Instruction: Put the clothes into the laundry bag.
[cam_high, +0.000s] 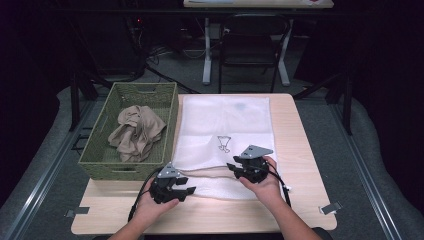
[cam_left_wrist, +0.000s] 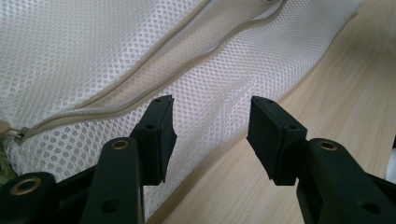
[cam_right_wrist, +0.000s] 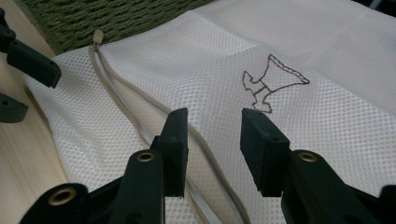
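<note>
1. Lying flat on the counter (cam_high: 300, 200), just beside the green woven basket (cam_high: 130, 165): white mesh laundry bag (cam_high: 225, 125), beige zipper (cam_left_wrist: 140, 95) running along its near edge, pull tab at the basket end.
2. Left tongs (cam_high: 186, 186) released, pads apart at the bag's near edge, nothing clamped.
3. Right tongs (cam_high: 231, 168) also released, hovering over the mesh beside the zipper, pinching nothing.
4. Risk: pinching both mesh layers together, keeping the bag shut instead of opened.
5. Risk: snagging the open weave or missing the small pull tab.
6. Risk: dragging the light bag off the basket side, with only one edge held.
</note>
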